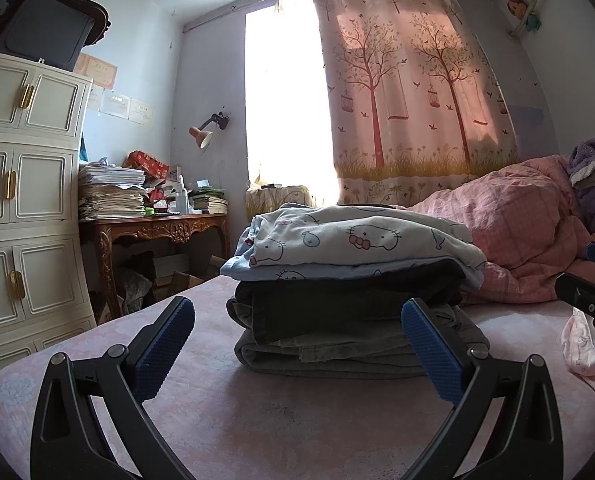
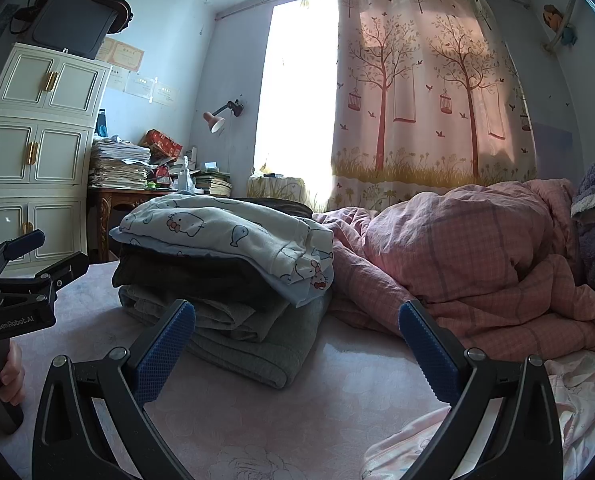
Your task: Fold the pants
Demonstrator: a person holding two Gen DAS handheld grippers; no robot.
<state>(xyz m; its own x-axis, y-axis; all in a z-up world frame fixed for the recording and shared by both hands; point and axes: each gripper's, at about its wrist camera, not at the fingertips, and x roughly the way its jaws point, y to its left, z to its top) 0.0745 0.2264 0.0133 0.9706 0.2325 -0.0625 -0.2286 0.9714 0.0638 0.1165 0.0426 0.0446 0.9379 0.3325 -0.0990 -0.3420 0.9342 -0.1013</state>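
A stack of folded clothes [image 1: 349,292] sits on the pink bed sheet [image 1: 257,420]: grey pants at the bottom, dark pants in the middle, cat-print white and blue garments [image 1: 361,236] on top. My left gripper [image 1: 297,344] is open and empty, just in front of the stack. My right gripper [image 2: 295,344] is open and empty, with the stack [image 2: 225,276] ahead to its left. A pale pink printed garment [image 2: 477,432] lies loose at the lower right, also in the left wrist view [image 1: 581,348]. Each gripper shows at the edge of the other's view.
A rumpled pink plaid duvet [image 2: 477,256] lies to the right of the stack. A white cabinet [image 1: 21,200] and a cluttered wooden desk [image 1: 157,228] stand left of the bed. A tree-print curtain [image 1: 409,96] hangs at the back.
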